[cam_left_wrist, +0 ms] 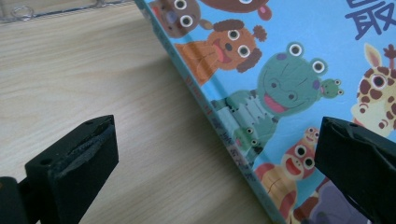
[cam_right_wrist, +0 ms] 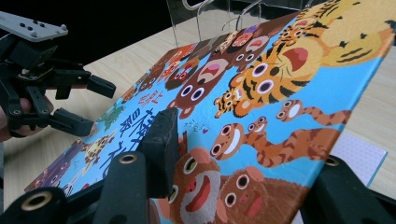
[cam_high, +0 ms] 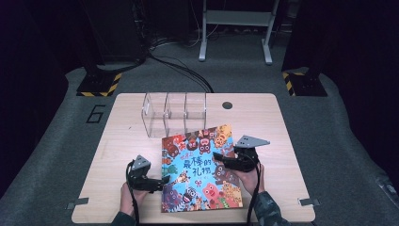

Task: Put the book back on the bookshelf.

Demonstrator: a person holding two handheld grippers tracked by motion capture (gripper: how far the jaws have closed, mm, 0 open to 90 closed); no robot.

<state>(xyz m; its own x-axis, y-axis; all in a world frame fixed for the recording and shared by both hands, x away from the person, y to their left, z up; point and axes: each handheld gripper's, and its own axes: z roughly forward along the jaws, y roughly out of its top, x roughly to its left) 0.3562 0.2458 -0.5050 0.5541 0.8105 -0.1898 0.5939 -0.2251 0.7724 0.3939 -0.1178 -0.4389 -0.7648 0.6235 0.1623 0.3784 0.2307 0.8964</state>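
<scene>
Pretty dark room all around. Light wooden table lit from above, with a small round dark hole near the far edge. Grey carpet underneath, a "6" marked on it at the left. Yellow-black striped bases on both sides, black cables snaking across the floor, pale metal frame legs at the back.

A picture book lies on the tabletop, near its front edge. Just behind the book stands a three-compartment holder. The left tool sits at the book's left edge; the right tool reaches over its right edge.
</scene>
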